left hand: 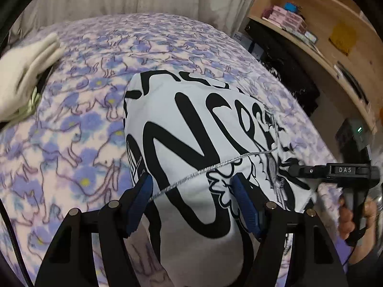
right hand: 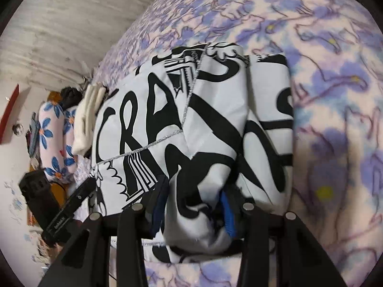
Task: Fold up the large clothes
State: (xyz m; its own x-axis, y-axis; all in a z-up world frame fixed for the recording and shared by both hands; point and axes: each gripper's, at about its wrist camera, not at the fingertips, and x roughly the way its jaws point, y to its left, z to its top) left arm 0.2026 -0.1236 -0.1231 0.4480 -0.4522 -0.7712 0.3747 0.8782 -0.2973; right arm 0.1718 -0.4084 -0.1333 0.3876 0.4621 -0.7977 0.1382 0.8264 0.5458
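While the folded white-and-black garment point(left hand: 191, 129) is lying on the floral bed point(left hand: 79, 129), the left gripper point(left hand: 191, 186) is hovering with fingers spread; the right gripper point(right hand: 195, 199) is pinching bunched cloth hiding its fingertips.

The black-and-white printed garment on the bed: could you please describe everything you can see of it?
The garment is white, smooth-looking fabric printed with large black lettering and cartoon line art, and a silver glittery trim runs across it. It lies folded into a thick, roughly rectangular bundle on the purple floral fleece blanket. The left gripper straddles its near end with jaws apart. The right gripper has a bunched fold between its blue-padded fingers.
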